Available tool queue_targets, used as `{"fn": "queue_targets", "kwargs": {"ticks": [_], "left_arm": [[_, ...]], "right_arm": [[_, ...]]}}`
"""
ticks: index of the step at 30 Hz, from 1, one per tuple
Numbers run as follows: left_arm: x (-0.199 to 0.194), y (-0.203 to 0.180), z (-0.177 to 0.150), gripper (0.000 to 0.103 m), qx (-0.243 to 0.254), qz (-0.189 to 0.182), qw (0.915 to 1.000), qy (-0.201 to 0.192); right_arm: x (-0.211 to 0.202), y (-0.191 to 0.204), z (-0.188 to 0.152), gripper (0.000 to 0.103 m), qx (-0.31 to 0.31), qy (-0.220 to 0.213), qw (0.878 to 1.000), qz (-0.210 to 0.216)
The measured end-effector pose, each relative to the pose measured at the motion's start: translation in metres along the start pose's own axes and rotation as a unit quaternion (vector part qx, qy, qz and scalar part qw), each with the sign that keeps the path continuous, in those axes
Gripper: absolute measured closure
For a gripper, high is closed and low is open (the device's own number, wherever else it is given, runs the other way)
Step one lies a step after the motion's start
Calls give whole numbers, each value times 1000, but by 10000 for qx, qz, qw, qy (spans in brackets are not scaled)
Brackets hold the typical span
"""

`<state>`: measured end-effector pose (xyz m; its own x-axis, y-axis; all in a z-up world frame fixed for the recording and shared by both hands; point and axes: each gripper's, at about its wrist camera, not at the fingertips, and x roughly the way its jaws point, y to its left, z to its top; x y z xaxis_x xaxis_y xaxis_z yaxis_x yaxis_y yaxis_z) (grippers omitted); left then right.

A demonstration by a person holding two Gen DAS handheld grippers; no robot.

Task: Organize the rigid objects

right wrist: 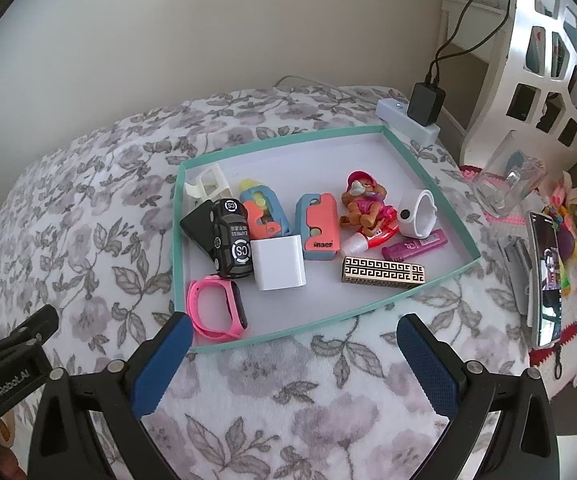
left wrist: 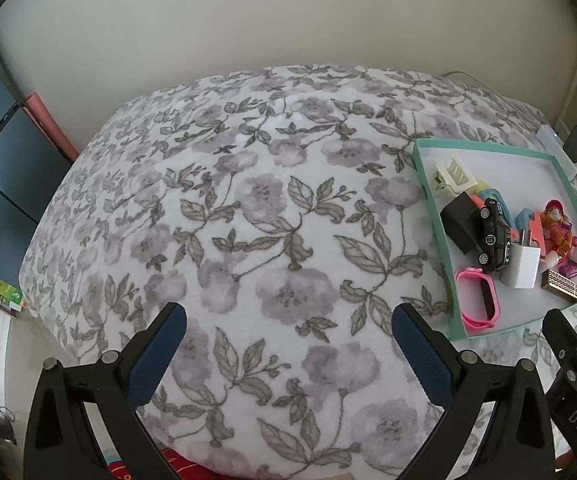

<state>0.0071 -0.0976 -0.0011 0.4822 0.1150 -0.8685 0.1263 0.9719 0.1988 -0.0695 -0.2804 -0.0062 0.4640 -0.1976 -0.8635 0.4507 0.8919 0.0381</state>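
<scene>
Down at the bottom of the frame the right gripper (right wrist: 294, 356) is spread wide and empty over the flowered cloth (right wrist: 88, 216), and the left gripper (left wrist: 288, 344) likewise. Just beyond, mid-frame, the tray (right wrist: 372, 308) holds everything: pink watch (right wrist: 218, 312) at the near-left corner, toy car (right wrist: 230, 244) against the white charger (right wrist: 278, 264), patterned lighter (right wrist: 382, 274) right. Crowded pile, I'd say: reaching for the car risks knocking the charger, and the soft cloth could let the tray slide.

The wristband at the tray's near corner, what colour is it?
Pink, with a dark face; the wristband shows best in the right wrist view.
</scene>
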Motion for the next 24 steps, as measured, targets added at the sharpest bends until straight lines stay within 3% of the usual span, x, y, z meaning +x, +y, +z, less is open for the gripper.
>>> {"fn": "queue_targets", "kwargs": {"ticks": [24], "left_arm": [[7,-2,1,1,87,132,9998,110]], "right_arm": [[2,-1,0,0,50,25,10000,-29]]}}
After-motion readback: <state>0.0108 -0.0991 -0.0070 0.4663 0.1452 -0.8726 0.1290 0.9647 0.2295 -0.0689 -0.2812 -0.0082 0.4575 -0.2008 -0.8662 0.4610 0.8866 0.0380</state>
